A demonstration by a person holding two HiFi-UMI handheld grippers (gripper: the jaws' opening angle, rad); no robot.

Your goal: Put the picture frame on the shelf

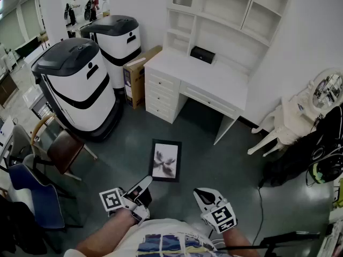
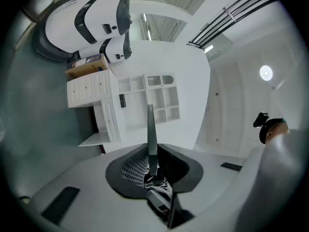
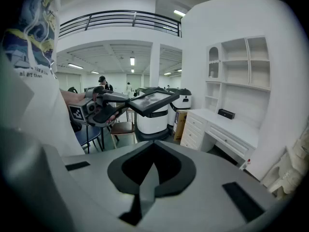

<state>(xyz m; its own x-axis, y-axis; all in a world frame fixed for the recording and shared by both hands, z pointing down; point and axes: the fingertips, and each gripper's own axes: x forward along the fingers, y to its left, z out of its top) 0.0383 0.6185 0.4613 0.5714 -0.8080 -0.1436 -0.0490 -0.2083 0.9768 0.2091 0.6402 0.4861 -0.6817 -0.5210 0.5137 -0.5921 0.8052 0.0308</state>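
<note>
The picture frame (image 1: pixel 165 160), black-edged with a pale flower print, hangs level above the grey floor. My left gripper (image 1: pixel 143 187) is shut on its near corner. The left gripper view shows the frame (image 2: pixel 150 129) edge-on as a thin dark blade between the jaws of my left gripper (image 2: pixel 152 166). From the right gripper view, the frame (image 3: pixel 153 100) juts out flat from the left gripper (image 3: pixel 104 109). My right gripper (image 1: pixel 206 197) (image 3: pixel 149 178) is shut and holds nothing. The white shelf unit (image 1: pixel 225 9) (image 3: pixel 236 66) (image 2: pixel 149 95) stands on a desk ahead.
A white desk (image 1: pixel 198 79) with drawers carries a small black box (image 1: pixel 202 54). Two large white-and-black machines (image 1: pixel 80 84) and a cardboard box (image 1: pixel 136 74) stand to the left. Chairs (image 1: pixel 59 149) are nearer left. A white chair (image 1: pixel 289 122) and a dark bag (image 1: pixel 321 149) are at the right.
</note>
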